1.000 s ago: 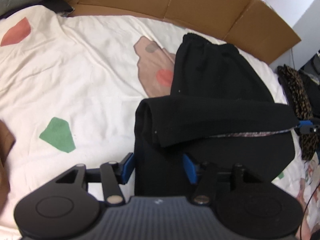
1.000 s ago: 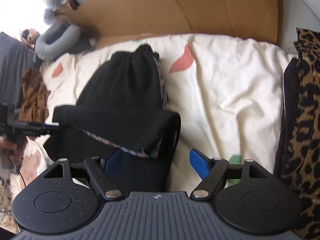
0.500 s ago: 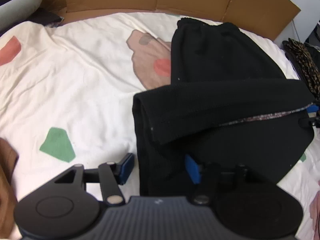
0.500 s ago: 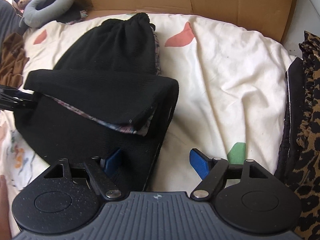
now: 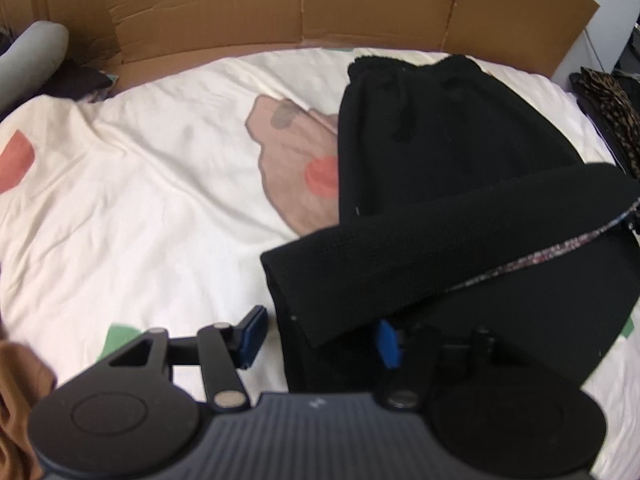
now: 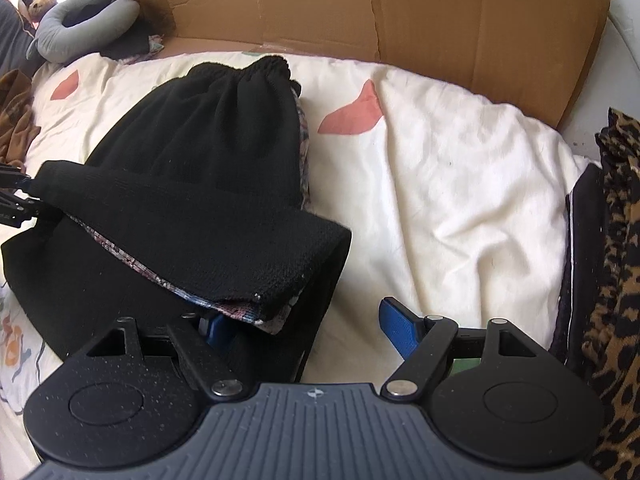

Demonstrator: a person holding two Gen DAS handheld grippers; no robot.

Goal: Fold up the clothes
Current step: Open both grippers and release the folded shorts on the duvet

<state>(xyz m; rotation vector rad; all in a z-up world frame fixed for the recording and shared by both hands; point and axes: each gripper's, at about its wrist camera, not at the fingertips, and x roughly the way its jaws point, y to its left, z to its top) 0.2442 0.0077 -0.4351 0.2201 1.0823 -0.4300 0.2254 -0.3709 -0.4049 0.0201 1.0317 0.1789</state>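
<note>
The left gripper (image 5: 318,338) has its jaws spread, one blue pad out over the bare bed sheet and the other over the black garment (image 5: 460,184), so the garment's near left edge lies between them with neither pad pressing on it. The right gripper (image 6: 310,326) also stands with its jaws wide apart: its left pad is tucked under the lifted corner of the folded-over flap (image 6: 200,236), the other pad hanging free above the white bed sheet (image 6: 460,184); I cannot tell whether that tucked pad touches the cloth. The black garment lies spread on the bed with its gathered waistband toward the far side, and its near hem is turned back across itself as a thick band, showing a patterned lining along the edge. Around it the sheet is cream with red, green and pinkish patches. A cardboard wall (image 6: 440,12) runs along the bed's far side. A leopard-print cloth (image 6: 616,280) is piled to the right, a brown cloth (image 5: 20,408) sits at the left, and a grey cushion (image 6: 80,24) lies in the far left corner.
</note>
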